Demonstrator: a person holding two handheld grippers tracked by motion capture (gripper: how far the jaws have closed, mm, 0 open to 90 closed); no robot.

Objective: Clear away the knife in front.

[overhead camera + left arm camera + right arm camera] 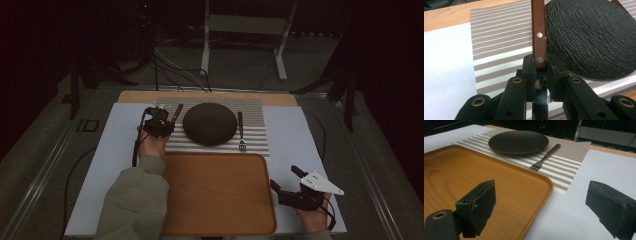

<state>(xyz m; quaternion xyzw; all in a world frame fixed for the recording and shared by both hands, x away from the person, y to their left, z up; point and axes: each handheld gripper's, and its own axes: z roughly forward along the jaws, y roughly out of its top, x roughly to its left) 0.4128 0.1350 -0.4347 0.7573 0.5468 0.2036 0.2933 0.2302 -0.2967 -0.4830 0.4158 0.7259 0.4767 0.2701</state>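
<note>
One long piece of cutlery with a brown riveted wooden handle (539,35) lies on the striped placemat (499,37), just left of the round black textured plate (591,37). The left gripper (540,71) is clamped on the near end of that handle, whose long axis runs straight away from the jaws. The right gripper (289,178) rests wide open, holding nothing, beside the wooden tray (220,192), well apart from the cutlery.
</note>
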